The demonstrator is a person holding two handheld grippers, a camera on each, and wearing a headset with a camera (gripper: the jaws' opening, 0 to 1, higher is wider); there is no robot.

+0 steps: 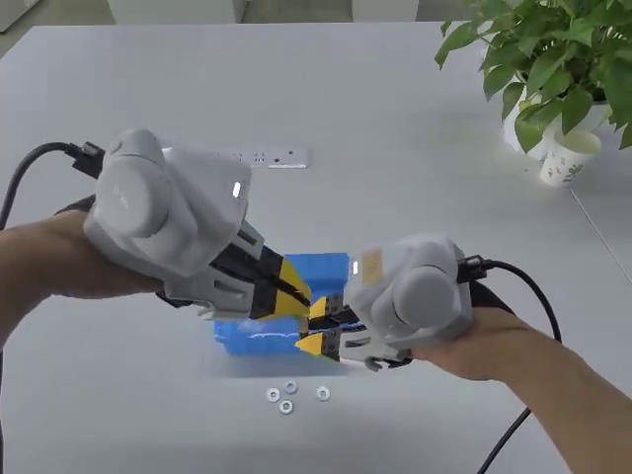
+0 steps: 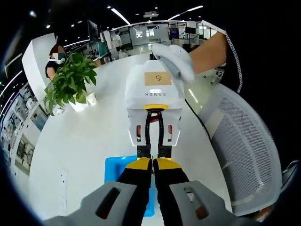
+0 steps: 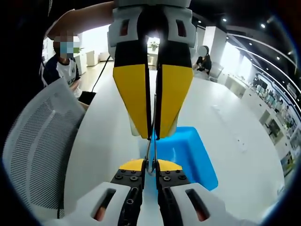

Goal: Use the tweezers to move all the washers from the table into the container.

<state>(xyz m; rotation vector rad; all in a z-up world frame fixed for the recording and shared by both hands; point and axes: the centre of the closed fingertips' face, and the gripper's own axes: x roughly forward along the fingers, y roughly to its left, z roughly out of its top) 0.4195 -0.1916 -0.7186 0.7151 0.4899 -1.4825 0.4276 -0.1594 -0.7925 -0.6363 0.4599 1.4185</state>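
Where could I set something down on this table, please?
Free: the tabletop between the white power strip and the potted green plant. Crowded: left gripper and right gripper gripping metal tweezers over the blue plastic container, small silver washers beside it.

Through the left gripper view I read "XENSE" printed on the right gripper (image 2: 154, 154). The tan sticker (image 2: 158, 78) above it carries a handwritten mark, possibly "04", though it is blurred.

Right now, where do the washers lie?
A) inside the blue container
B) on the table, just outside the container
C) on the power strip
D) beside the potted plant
B: the head view shows the washers on the table, in front of the blue container.
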